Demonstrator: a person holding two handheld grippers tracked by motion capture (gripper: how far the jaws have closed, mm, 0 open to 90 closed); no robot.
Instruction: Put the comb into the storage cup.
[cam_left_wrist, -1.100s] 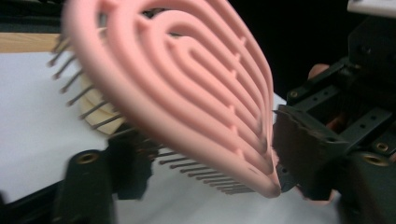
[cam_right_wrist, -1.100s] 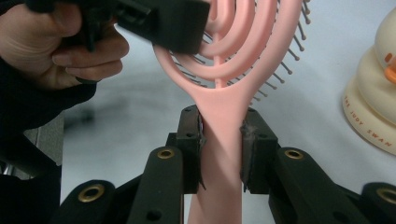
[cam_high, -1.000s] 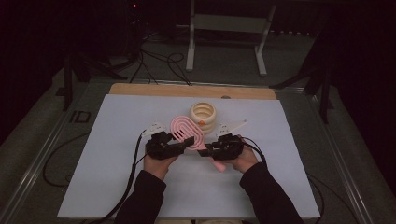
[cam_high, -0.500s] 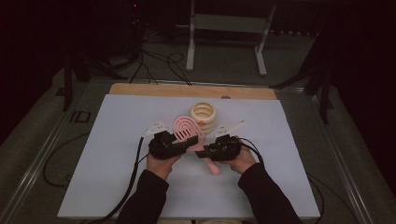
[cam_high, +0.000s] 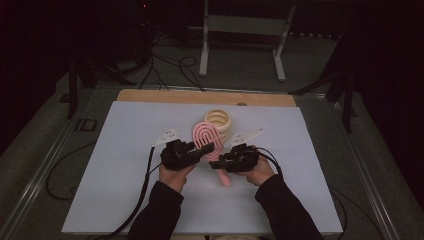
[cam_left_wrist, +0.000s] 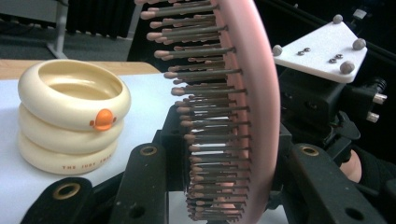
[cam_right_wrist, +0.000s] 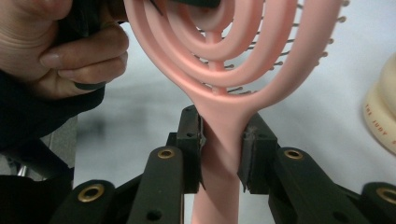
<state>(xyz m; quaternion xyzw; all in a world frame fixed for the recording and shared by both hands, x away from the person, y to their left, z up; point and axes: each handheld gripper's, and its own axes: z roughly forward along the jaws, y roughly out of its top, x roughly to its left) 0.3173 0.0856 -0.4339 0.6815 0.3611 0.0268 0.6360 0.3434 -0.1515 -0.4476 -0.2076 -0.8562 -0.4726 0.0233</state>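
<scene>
A dark room surrounds a white table (cam_high: 120, 195) with a wooden strip along its far edge, and black cables trail over the floor beyond it. In the high view the person's 2 sleeved forearms come in from 6 o'clock and meet near the table's middle. The left gripper (cam_high: 192, 151) and right gripper (cam_high: 225, 161) hold a pink vented hairbrush (cam_high: 206, 139) between them, lifted off the surface, its oval head toward 12 o'clock and its handle end poking out toward 6 o'clock under the right hand. Just beyond the head stands a cream stack of rings (cam_high: 219, 121).

In the left gripper view the hairbrush (cam_left_wrist: 252, 107) is seen edge-on – a thin curved pink rim with rows of brownish bristles, each tipped with a pink ball, pointing toward 9 o'clock. The jaws stand on either side of the head, but whether they actually press it I cannot tell. The ring stack (cam_left_wrist: 72, 121) sits at 9 o'clock: 3 cream rings, an orange duck-shaped mark on the top one, small orange lettering on the lowest. The right gripper's grey plate (cam_left_wrist: 322, 49) shows at 2 o'clock.

In the right gripper view the jaws are clamped on the hairbrush (cam_right_wrist: 219, 116) at its neck, just below the concentric pink loops – probably the steadying hold, leaving the head free for the other gripper to work. The person's left hand (cam_right_wrist: 60, 51) shows at 10 o'clock.
</scene>
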